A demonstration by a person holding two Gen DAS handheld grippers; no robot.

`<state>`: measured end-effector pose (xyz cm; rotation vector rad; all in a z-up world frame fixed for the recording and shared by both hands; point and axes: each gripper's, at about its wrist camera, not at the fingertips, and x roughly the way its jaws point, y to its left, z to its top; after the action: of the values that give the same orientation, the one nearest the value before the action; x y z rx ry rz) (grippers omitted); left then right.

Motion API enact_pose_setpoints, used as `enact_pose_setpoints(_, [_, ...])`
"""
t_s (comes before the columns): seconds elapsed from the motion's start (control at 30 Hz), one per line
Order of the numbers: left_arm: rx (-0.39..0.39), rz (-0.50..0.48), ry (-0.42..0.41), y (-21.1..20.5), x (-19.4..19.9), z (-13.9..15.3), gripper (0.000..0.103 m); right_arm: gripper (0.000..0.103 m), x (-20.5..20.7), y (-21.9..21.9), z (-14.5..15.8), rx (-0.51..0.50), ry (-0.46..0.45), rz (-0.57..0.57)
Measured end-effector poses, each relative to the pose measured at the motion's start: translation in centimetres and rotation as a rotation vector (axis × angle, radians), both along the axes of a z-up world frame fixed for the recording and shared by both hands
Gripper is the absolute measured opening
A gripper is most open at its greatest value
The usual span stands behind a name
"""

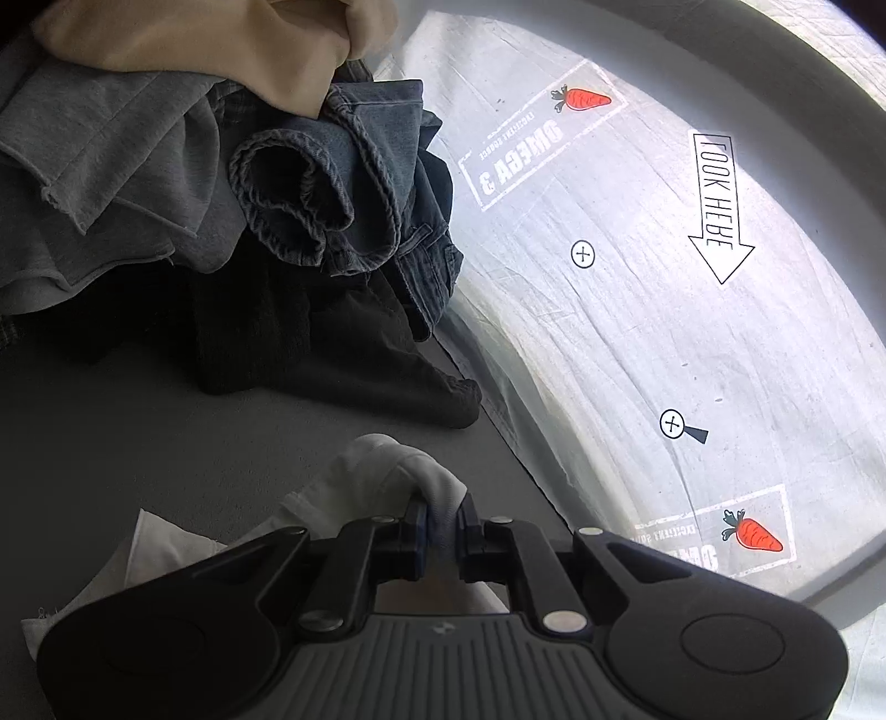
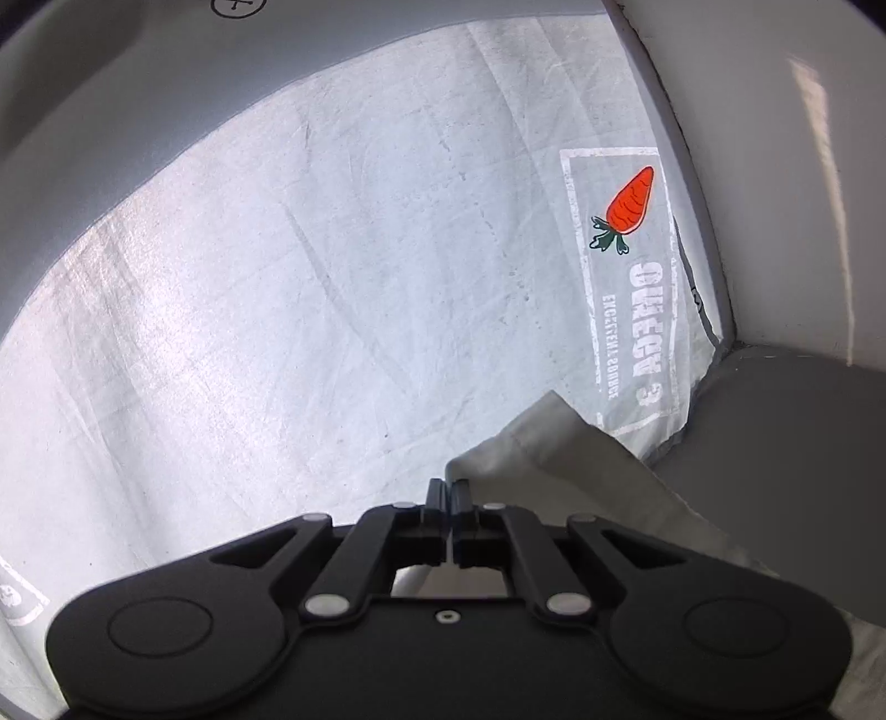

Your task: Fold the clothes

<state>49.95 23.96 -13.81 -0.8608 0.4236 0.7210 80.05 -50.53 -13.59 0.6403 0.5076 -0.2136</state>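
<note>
My left gripper (image 1: 441, 512) is shut on a bunched fold of a white garment (image 1: 365, 476), which trails down to the lower left over a grey surface. My right gripper (image 2: 448, 493) is shut on the edge of the same kind of pale white-grey cloth (image 2: 559, 448), which hangs away to the lower right. Both hold the cloth above a white printed sheet (image 2: 277, 277) with carrot logos, also seen in the left wrist view (image 1: 637, 332).
A pile of clothes lies at the upper left: blue jeans (image 1: 343, 183), a grey sweatshirt (image 1: 111, 166), a beige garment (image 1: 221, 39) and black clothing (image 1: 332, 343). A white wall (image 2: 775, 166) rises at the right. Grey surface (image 1: 138, 443) borders the sheet.
</note>
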Motion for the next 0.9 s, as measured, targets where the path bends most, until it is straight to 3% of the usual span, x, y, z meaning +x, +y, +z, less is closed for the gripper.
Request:
enact_pose_setpoints(0.03, [-0.002,-0.012,0.024,0.4,0.9,-0.6,0.021,0.015,1.1,0.1,-1.2,0.036,0.027,-0.008])
enact_pose_setpoints(0.07, [0.005,-0.035,0.046,0.6,1.6,-0.9,0.024,0.04,1.7,0.0,-2.1,0.064,0.05,-0.028])
enact_pose_setpoints(0.1, [0.023,-0.054,0.064,0.6,2.0,-0.7,0.027,0.05,1.8,-0.1,-2.7,0.082,0.06,-0.048])
enact_pose_setpoints(0.13, [0.054,-0.071,0.076,0.3,2.2,-0.4,0.029,0.053,1.3,-0.2,-2.9,0.085,0.056,-0.063])
enact_pose_setpoints(0.23, [0.148,-0.088,0.096,-1.0,1.7,0.9,0.047,0.052,-2.1,-0.7,-2.7,0.048,0.065,-0.066])
enact_pose_setpoints(0.3, [0.205,-0.079,0.116,-2.3,0.8,1.9,0.067,0.052,-5.4,-1.5,-2.0,-0.015,0.095,-0.077])
enact_pose_setpoints(0.4, [0.239,-0.099,0.127,-4.1,-0.8,3.1,0.071,0.053,-10.4,-3.9,0.3,-0.096,0.136,-0.112])
enact_pose_setpoints(0.5, [0.225,-0.136,0.152,-6.5,-2.2,3.7,0.073,0.05,-15.2,-6.3,0.8,-0.087,0.168,-0.139])
enact_pose_setpoints(0.63, [0.086,-0.267,0.146,-10.0,-3.1,2.2,0.078,0.018,-19.2,-7.9,0.0,-0.049,0.202,-0.144])
enact_pose_setpoints(0.67, [0.056,-0.316,0.156,-11.1,-3.1,1.6,0.078,0.015,-19.9,-7.9,-0.6,-0.033,0.205,-0.143])
enact_pose_setpoints(0.77, [0.122,-0.443,0.27,-14.8,-2.2,-0.3,0.081,0.015,-21.0,-7.7,-2.1,-0.002,0.214,-0.164])
enact_pose_setpoints(0.9, [0.17,-0.508,0.428,-17.2,-1.2,-3.2,0.088,0.015,-20.2,-7.8,-4.3,0.018,0.249,-0.193])
